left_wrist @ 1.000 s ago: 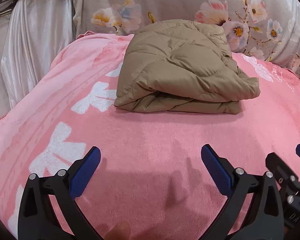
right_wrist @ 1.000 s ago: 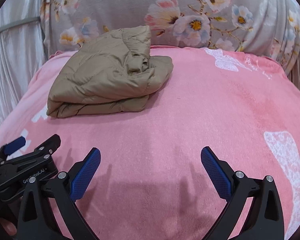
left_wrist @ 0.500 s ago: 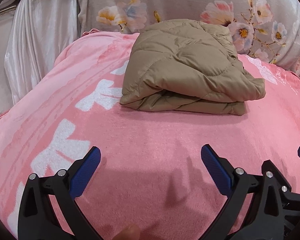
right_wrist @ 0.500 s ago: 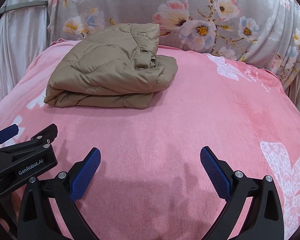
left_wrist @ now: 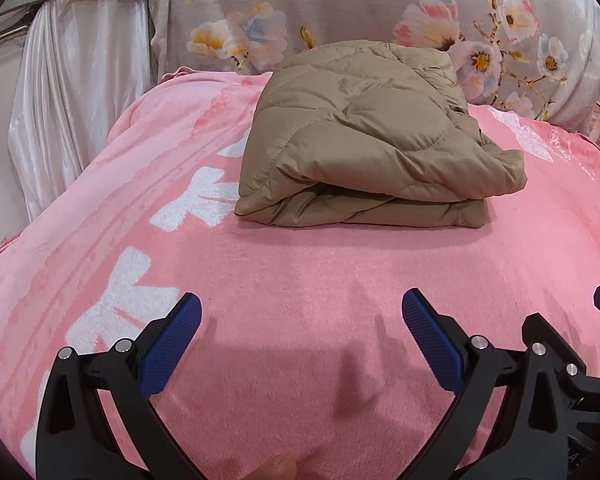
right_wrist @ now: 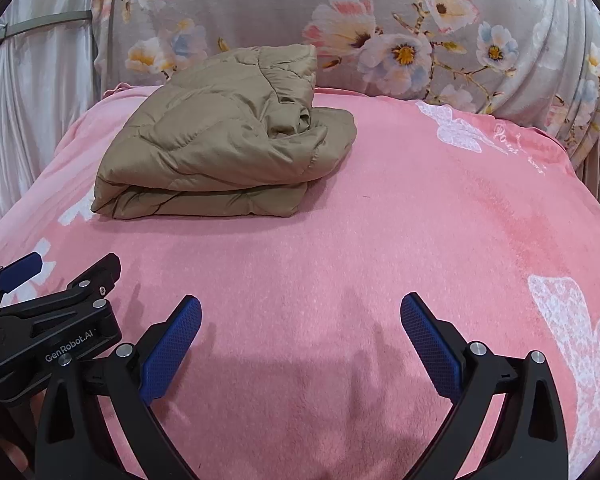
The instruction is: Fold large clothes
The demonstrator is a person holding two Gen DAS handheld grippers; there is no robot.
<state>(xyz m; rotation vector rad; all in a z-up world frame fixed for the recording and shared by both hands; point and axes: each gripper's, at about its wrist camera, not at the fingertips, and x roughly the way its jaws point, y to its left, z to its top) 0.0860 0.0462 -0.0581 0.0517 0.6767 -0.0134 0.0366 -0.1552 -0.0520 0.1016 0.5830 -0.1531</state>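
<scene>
Tan quilted puffer jacket (left_wrist: pixel 364 140) sat folded on the pink fleece blanket (left_wrist: pixel 300 272).
My left gripper (left_wrist: pixel 301 322) and right gripper (right_wrist: pixel 300 322) hung near it, both spread wide, holding nothing.

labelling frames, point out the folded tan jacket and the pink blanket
folded tan jacket (left_wrist: pixel 360 136), left wrist view, quilted top layer
pink blanket (right_wrist: pixel 420 220), right wrist view, bare patch right of the jacket

A bed covered with a fuzzy pink blanket (left_wrist: pixel 300 264) printed with white flower shapes carries everything here. On its far half, close to the grey floral-print fabric (right_wrist: pixel 380 8) rising behind the bed, lies a folded, quilted, tan puffer jacket (left_wrist: pixel 364 152), stacked in thick layers with its rounded fold facing the near side
</scene>
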